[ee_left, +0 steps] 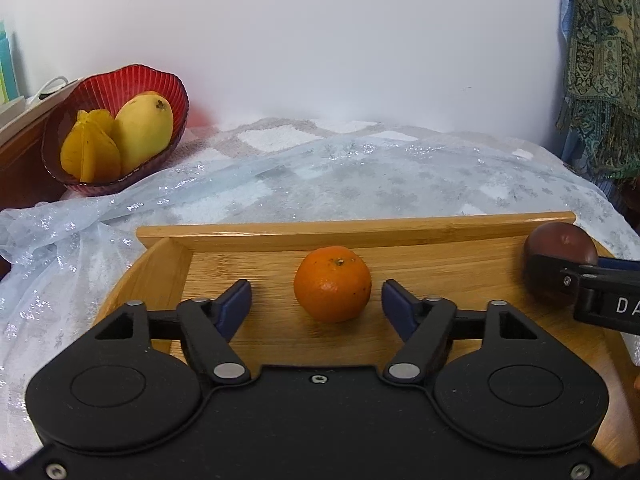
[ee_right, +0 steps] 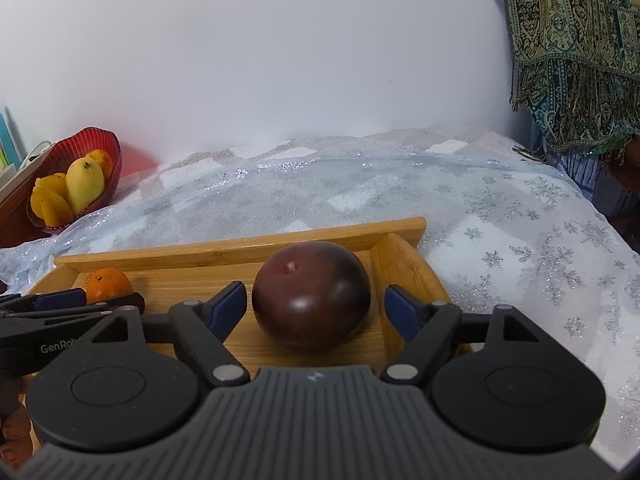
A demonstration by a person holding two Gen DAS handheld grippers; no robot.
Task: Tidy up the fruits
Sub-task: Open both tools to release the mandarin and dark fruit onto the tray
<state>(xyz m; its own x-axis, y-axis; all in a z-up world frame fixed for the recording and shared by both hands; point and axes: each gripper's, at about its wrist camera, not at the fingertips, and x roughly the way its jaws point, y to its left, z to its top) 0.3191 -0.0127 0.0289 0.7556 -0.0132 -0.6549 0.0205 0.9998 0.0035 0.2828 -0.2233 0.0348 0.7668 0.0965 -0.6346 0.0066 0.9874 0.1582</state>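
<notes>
An orange mandarin (ee_left: 332, 284) rests on the wooden tray (ee_left: 360, 236). My left gripper (ee_left: 316, 300) is open, with a finger on each side of the mandarin and a gap to both. A dark red plum-like fruit (ee_right: 311, 295) rests at the tray's right end (ee_right: 396, 252). My right gripper (ee_right: 316, 304) is open around it, fingers close to its sides without touching. The mandarin (ee_right: 108, 284) and the left gripper show at the left of the right wrist view. The dark fruit (ee_left: 560, 240) shows at the right of the left wrist view.
A red ribbed bowl (ee_left: 132, 84) at the back left holds a mango (ee_left: 146, 128) and a yellow starfruit (ee_left: 90, 148). A shiny snowflake cloth (ee_left: 360, 176) covers the soft surface. A patterned scarf (ee_right: 576, 48) hangs at the right. A white wall is behind.
</notes>
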